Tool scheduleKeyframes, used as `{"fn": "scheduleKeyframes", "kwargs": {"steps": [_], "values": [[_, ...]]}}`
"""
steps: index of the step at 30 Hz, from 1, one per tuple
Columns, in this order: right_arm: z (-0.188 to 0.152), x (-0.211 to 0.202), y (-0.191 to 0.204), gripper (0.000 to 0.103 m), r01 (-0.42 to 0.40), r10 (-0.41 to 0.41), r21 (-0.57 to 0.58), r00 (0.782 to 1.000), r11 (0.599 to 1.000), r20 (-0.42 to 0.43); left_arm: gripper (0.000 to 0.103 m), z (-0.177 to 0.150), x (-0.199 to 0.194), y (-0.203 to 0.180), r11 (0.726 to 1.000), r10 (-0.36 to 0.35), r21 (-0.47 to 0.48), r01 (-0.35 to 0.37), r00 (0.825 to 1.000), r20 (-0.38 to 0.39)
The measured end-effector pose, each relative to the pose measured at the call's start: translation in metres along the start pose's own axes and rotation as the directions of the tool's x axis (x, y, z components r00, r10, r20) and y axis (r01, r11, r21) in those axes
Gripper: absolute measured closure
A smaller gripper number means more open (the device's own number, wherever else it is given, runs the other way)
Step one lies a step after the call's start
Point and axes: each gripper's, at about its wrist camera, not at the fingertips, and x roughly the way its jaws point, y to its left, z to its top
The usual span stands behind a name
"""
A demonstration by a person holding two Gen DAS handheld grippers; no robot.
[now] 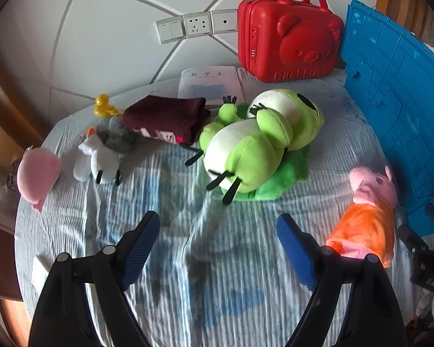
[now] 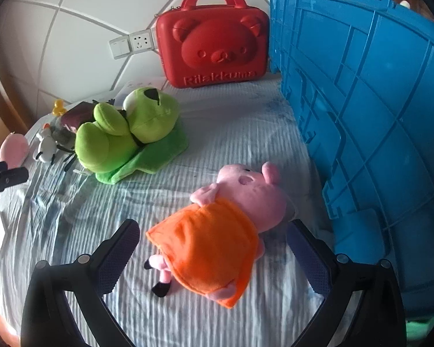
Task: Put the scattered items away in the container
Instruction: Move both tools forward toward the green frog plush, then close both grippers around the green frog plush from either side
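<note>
Blue crate (image 2: 376, 115) cut off at right edge, interior unseen, booklet (image 1: 209, 82) print unreadable

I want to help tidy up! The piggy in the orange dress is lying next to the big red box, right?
Almost. The piggy in the orange dress does lie on the bed, but the big box beside it is blue, not red. The right wrist view shows this. The red thing is the bear suitcase, standing farther back by the wall.

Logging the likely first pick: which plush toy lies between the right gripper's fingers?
The pink pig plush in the orange dress, lying beside the blue crate. The green frog plush and the small toys lie farther off.
</note>
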Motion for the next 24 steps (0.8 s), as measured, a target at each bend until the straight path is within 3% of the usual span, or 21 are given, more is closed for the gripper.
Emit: {"fn": "scheduleKeyframes", "kwargs": {"steps": [7, 10, 13, 18, 24], "values": [[0.011, 0.047, -0.015, 0.000, 0.007, -0.003, 0.045, 0.997, 0.999, -0.071, 0.020, 0.046, 0.077, -0.033, 0.997, -0.024, 0.068, 0.026, 0.999, -0.032], [0.014, 0.062, -0.021, 0.000, -0.019, 0.027, 0.085, 0.995, 0.996, -0.092, 0.020, 0.051, 0.106, -0.041, 0.996, 0.012, 0.094, -0.007, 0.998, -0.054], [0.014, 0.084, -0.022, 0.000, -0.020, 0.035, 0.108, 0.990, 0.994, -0.135, 0.020, 0.048, 0.129, -0.037, 0.997, -0.002, 0.075, 0.009, 0.996, -0.095], [0.011, 0.110, -0.012, 0.000, 0.124, -0.116, 0.028, 0.975, 0.992, -0.188, 0.021, 0.039, 0.121, -0.026, 0.997, -0.062, 0.047, 0.065, 0.997, -0.045], [0.007, 0.111, -0.018, 0.000, 0.177, -0.169, 0.025, 0.965, 0.984, -0.200, 0.043, 0.026, 0.106, -0.006, 0.996, -0.092, -0.006, 0.092, 0.995, -0.044]]}}
